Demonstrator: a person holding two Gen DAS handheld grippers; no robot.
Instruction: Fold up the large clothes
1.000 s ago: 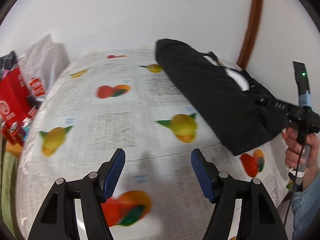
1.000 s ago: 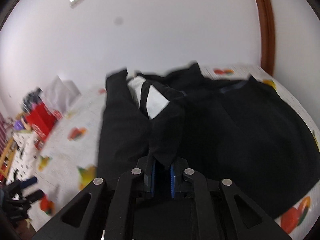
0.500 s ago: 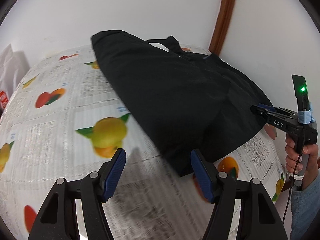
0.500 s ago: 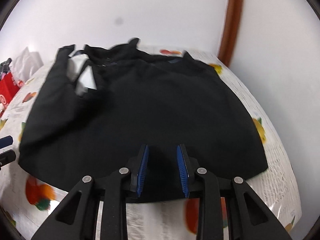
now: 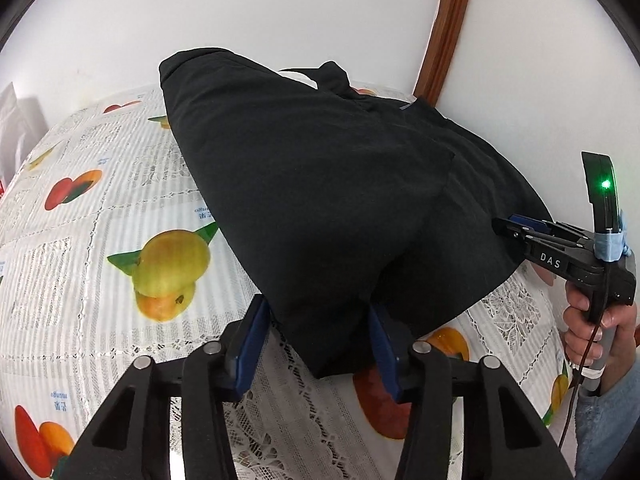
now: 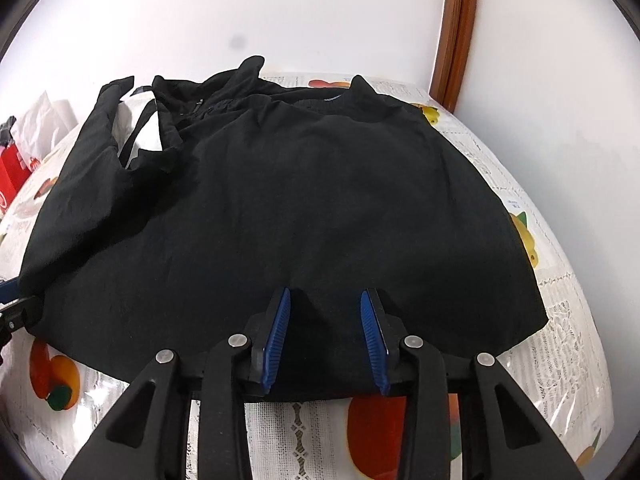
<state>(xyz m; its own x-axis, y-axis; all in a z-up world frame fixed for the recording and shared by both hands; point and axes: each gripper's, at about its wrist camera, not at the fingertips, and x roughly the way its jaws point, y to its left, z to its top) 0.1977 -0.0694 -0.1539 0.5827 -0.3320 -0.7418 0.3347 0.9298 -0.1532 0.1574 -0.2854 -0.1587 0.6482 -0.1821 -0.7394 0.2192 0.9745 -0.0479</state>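
One black garment [image 6: 304, 208] lies spread on the worktop [image 5: 80, 248], its near hem along the near edge and its collar and straps bunched at the far left. A second ago the right gripper [image 6: 324, 332] was pinching a bunch of this cloth and the fabric hung in a narrow heap; half a second ago its fingers had parted, and now they stand apart over the near hem, gripping nothing. So a fold has probably just been laid down and let go. The left gripper [image 5: 316, 340] was over bare cloth-covered worktop a second ago; now its open fingers straddle the near-left corner of the garment without clamping it. That looks like the approach to the next pinch, likely to carry this corner over for another fold.

The fabric is matte, thin and slightly crinkled, and it drapes in soft rounded folds, not sharp creases. A paler lining shows at the far left opening. From the right wrist view the outline is roughly a trapezoid, wider near and narrower far. Under it, the tablecloth [image 6: 568, 312] is glossy, white with lace-like bands and printed fruit. Beyond stand a white wall and a brown wooden trim [image 6: 456, 32]
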